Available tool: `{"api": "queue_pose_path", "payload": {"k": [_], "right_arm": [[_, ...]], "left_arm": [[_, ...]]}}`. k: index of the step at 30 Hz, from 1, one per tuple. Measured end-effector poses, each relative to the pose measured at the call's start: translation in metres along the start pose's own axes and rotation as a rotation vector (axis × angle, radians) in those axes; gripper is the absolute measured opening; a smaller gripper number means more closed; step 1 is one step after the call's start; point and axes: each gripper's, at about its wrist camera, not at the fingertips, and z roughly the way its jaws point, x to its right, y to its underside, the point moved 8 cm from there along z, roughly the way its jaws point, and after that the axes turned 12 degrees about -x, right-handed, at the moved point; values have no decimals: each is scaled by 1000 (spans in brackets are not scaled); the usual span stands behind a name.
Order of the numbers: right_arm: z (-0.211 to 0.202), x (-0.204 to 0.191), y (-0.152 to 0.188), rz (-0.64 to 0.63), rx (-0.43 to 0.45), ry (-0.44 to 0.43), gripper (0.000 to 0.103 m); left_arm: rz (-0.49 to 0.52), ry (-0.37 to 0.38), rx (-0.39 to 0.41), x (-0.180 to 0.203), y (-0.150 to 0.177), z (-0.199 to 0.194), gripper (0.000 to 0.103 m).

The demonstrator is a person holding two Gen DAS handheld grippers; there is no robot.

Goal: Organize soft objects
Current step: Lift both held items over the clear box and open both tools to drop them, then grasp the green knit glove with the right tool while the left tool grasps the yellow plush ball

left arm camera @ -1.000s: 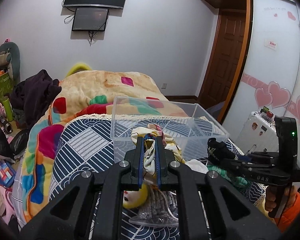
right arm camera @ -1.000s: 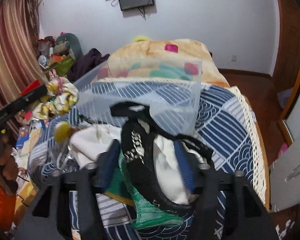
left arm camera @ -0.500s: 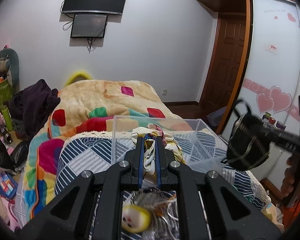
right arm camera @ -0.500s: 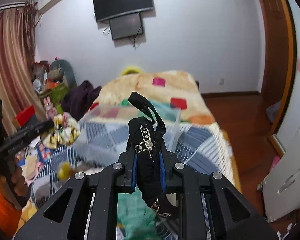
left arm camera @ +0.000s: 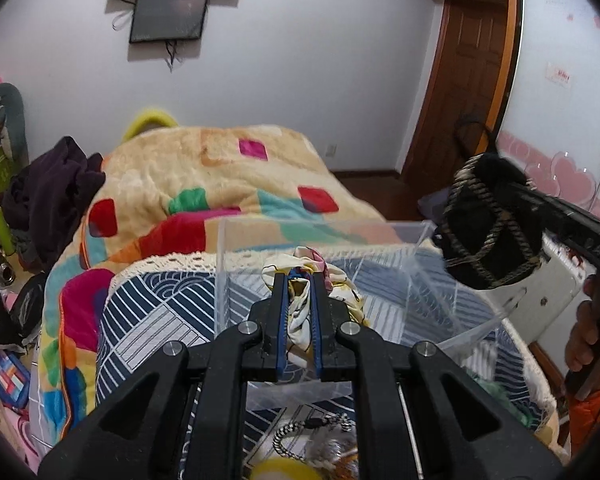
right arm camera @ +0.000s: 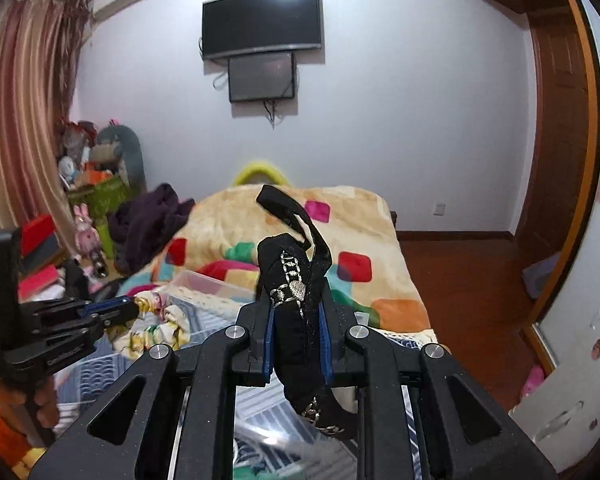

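Observation:
My left gripper [left arm camera: 299, 280] is shut on a yellow floral scrunchie [left arm camera: 300, 312] and holds it over the clear plastic box [left arm camera: 420, 280] on the bed. The scrunchie also shows in the right wrist view [right arm camera: 156, 328]. My right gripper [right arm camera: 294, 312] is shut on a black fabric piece with gold chain trim [right arm camera: 292, 288]. It hangs in the air above the box's right side in the left wrist view [left arm camera: 488, 224].
A blue patterned cover [left arm camera: 160, 320] and a colourful blanket [left arm camera: 204, 184] cover the bed. Loose items with a black-white cord [left arm camera: 308, 436] lie in front of the box. Dark clothes [left arm camera: 48, 192] and toys [right arm camera: 88, 236] crowd the left side. A door [left arm camera: 464, 80] stands at the right.
Both grippers have risen and moved towards the box with their loads. The right gripper lifted the black piece off the pile on the bed.

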Motion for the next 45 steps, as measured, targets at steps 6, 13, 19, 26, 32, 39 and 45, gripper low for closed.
{"api": "queue_pose_path", "payload": {"k": [6,13,19,26,32,39,45], "right_arm": [[65,-3,26,-3,-206,-18,16],[74,-18,50,-51,-329,-112,17],[77,-26,63,-62,-402,-177,33],[64,-27,62,-34,-354,-175,62],[34,-20,47,-1,-249,-158,74],[3,-16,47,8,-149,-118,85],[-7,-15,69,24,-147,-93,88]], "left_arm": [[38,-12,-92,2,4,29,9],[67,-14,-135,10,13,41,10],[83,4,-136,19,19,35,22],[57,70,-89,26,15,5,37],[59,34,16,27,14,-36,59],[71,-22,60,25,34,-59,80],[54,-44,34,15,63,-61,86]]}}
